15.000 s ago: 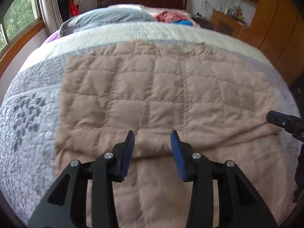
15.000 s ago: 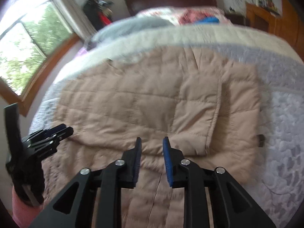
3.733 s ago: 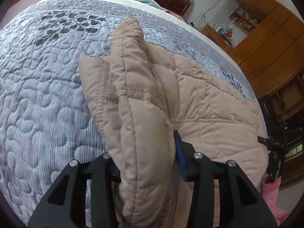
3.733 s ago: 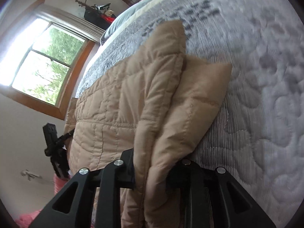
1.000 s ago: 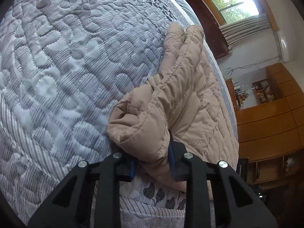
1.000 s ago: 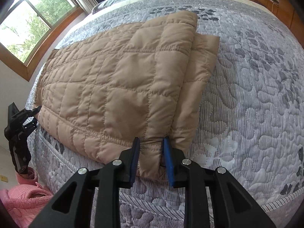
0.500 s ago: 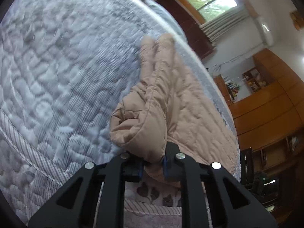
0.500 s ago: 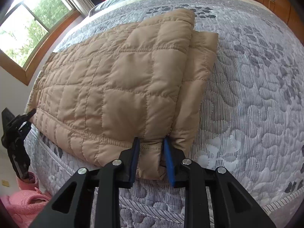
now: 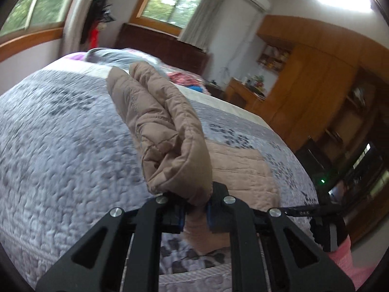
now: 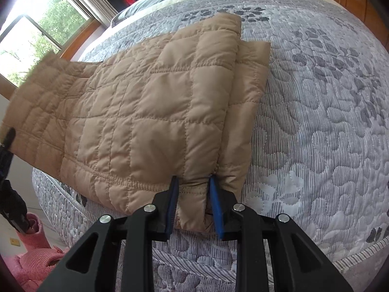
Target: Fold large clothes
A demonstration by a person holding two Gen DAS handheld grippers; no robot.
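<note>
Grey bedspread [image 10: 316, 133] beneath; quilted jacket [image 10: 150, 102] is clamped by left gripper [image 9: 194, 215] and right gripper [image 10: 194, 206]; bulky layers may be shed mid-fold

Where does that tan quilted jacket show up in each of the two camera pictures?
Left wrist view: the tan quilted jacket rises bunched up the middle, pinched at its near end by the left gripper.
Right wrist view: the jacket lies spread over the left and middle, its near corner clamped in the right gripper.
Shared landmark: the grey quilted bedspread beneath it.
</note>
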